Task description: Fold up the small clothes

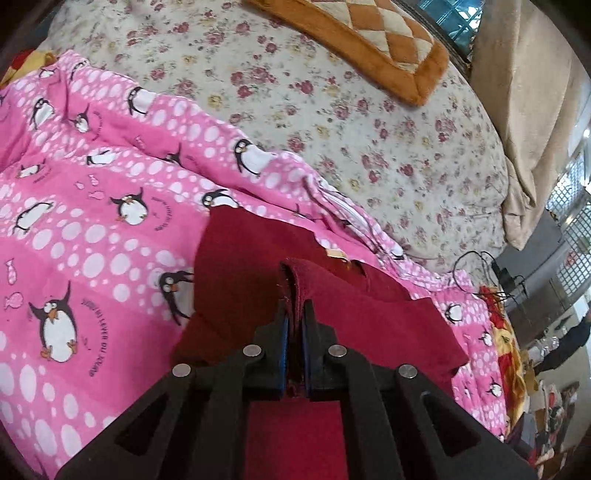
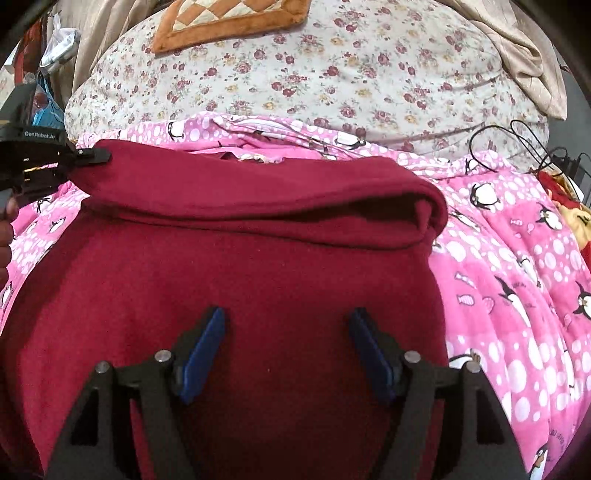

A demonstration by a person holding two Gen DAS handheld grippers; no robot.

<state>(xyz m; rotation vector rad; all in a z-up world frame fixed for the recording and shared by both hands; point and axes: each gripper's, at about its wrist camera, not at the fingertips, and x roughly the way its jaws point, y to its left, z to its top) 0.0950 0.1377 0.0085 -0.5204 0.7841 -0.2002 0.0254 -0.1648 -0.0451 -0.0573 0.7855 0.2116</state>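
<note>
A dark red fleece garment (image 2: 240, 280) lies on a pink penguin-print quilt (image 2: 517, 280), its far part folded over into a thick roll (image 2: 280, 199). My left gripper (image 1: 294, 310) is shut on a corner edge of the red garment (image 1: 240, 266) and holds it raised off the quilt. In the right wrist view that same left gripper (image 2: 94, 157) pinches the roll's left end. My right gripper (image 2: 288, 317) hovers over the middle of the garment with its jaws wide apart and nothing between them.
Beyond the pink penguin-print quilt (image 1: 92, 184) spreads a floral bedsheet (image 2: 332, 74). An orange checked cushion (image 2: 229, 18) lies at the far side. Black cables (image 2: 517, 144) lie at the right edge of the bed. Beige curtain fabric (image 1: 535, 110) hangs at the far right.
</note>
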